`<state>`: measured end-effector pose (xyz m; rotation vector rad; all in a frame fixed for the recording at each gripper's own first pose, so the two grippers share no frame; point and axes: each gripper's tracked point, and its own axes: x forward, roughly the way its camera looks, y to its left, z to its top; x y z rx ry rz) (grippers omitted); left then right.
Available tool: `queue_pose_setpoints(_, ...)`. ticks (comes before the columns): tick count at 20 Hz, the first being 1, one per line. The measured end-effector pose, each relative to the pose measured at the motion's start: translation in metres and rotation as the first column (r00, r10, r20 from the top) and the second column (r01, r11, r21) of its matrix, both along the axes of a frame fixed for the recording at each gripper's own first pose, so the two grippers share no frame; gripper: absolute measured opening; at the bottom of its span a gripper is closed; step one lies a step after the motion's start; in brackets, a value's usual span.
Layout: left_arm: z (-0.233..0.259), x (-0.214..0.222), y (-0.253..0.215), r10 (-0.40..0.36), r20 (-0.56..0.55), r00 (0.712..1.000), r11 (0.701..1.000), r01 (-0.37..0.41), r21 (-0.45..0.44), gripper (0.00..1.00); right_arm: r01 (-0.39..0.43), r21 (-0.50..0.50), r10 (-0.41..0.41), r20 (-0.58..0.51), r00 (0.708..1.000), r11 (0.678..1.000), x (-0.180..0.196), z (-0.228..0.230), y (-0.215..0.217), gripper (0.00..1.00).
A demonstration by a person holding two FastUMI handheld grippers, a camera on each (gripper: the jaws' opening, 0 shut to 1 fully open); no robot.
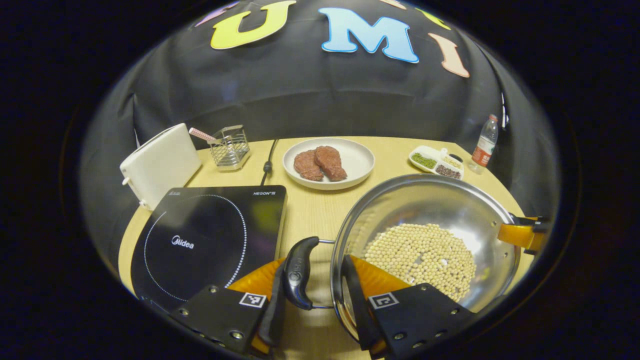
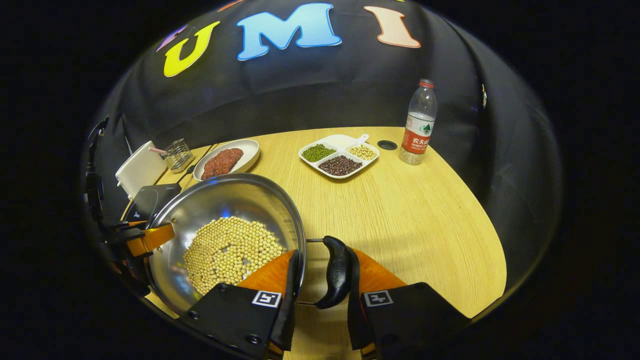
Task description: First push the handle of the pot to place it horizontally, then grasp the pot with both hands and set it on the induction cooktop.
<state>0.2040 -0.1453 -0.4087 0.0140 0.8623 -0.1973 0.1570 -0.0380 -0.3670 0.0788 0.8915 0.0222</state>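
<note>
Left gripper view: the left gripper [image 1: 317, 295] straddles the pot [image 1: 425, 245] at its near side handle [image 1: 299, 272], one finger outside the handle, the other inside the rim. Right gripper view: the right gripper [image 2: 320, 295] brackets the opposite handle [image 2: 336, 272] likewise; whether either clamp is tight, I cannot tell. Both handles lie level, so the push looks done. Beyond the left gripper, to its left, the induction cooktop [image 1: 210, 240] on the desk [image 2: 400, 215] waits bare; the lift and placement remain.

A staged kitchen booth: black cloth walls surround a wooden worktop [image 2: 400, 220] with induction cooktop [image 1: 210, 240], steak plate [image 1: 328, 163], and bean dish [image 2: 340, 155].
</note>
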Motion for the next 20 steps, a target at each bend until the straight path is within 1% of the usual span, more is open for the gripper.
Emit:
queue_pose_setpoints(1, 0.003, 0.001, 0.002, -0.004, 0.002, 1.0, 1.0, 0.004, -0.004, 0.59, 0.002, -0.005, -0.002, 0.0, 1.0, 1.0, -0.002, 0.003, 0.002, 0.41)
queue_pose_setpoints(5, 0.016, 0.005, 0.011, -0.025, 0.01, 1.0, 1.0, 0.025, -0.006, 0.59, 0.023, -0.005, -0.023, -0.012, 1.0, 1.0, -0.005, 0.017, 0.011, 0.41)
queue_pose_setpoints(6, 0.02, 0.006, 0.015, -0.028, 0.015, 1.0, 1.0, 0.028, -0.005, 0.59, 0.026, -0.004, -0.026, -0.008, 1.0, 1.0, -0.004, 0.021, 0.015, 0.45)
queue_pose_setpoints(7, 0.024, 0.008, 0.02, -0.028, 0.018, 0.999, 1.0, 0.028, -0.003, 0.56, 0.029, 0.0, -0.029, -0.004, 1.0, 1.0, -0.003, 0.024, 0.018, 0.45)
queue_pose_setpoints(8, 0.029, 0.01, 0.026, -0.025, 0.024, 0.999, 1.0, 0.025, -0.002, 0.59, 0.028, 0.004, -0.028, -0.004, 1.0, 1.0, -0.001, 0.027, 0.025, 0.45)
queue_pose_setpoints(9, 0.032, 0.014, 0.033, -0.023, 0.029, 0.999, 1.0, 0.023, 0.001, 0.59, 0.028, 0.01, -0.028, 0.001, 1.0, 1.0, 0.0, 0.031, 0.031, 0.41)
queue_pose_setpoints(10, 0.036, 0.015, 0.04, -0.02, 0.033, 0.999, 1.0, 0.02, 0.004, 0.59, 0.025, 0.015, -0.025, 0.004, 1.0, 1.0, 0.001, 0.035, 0.038, 0.41)
queue_pose_setpoints(11, 0.039, 0.018, 0.048, -0.017, 0.037, 0.999, 1.0, 0.016, 0.007, 0.59, 0.021, 0.019, -0.021, 0.006, 1.0, 1.0, 0.002, 0.038, 0.045, 0.42)
queue_pose_setpoints(12, 0.043, 0.019, 0.057, -0.014, 0.041, 0.999, 1.0, 0.013, 0.01, 0.59, 0.019, 0.025, -0.02, 0.011, 1.0, 1.0, 0.004, 0.041, 0.052, 0.45)
queue_pose_setpoints(18, 0.059, 0.022, 0.11, 0.009, 0.062, 0.998, 0.999, -0.011, 0.033, 0.59, 0.0, 0.051, -0.001, 0.022, 1.0, 0.999, 0.006, 0.053, 0.1, 0.45)
queue_pose_setpoints(19, 0.061, 0.022, 0.12, 0.016, 0.063, 0.998, 0.999, -0.018, 0.033, 0.62, -0.004, 0.054, 0.003, 0.024, 1.0, 0.999, 0.005, 0.054, 0.108, 0.45)
queue_pose_setpoints(20, 0.06, 0.022, 0.129, 0.023, 0.061, 0.998, 0.999, -0.025, 0.033, 0.62, -0.008, 0.055, 0.007, 0.027, 1.0, 0.998, 0.005, 0.057, 0.117, 0.45)
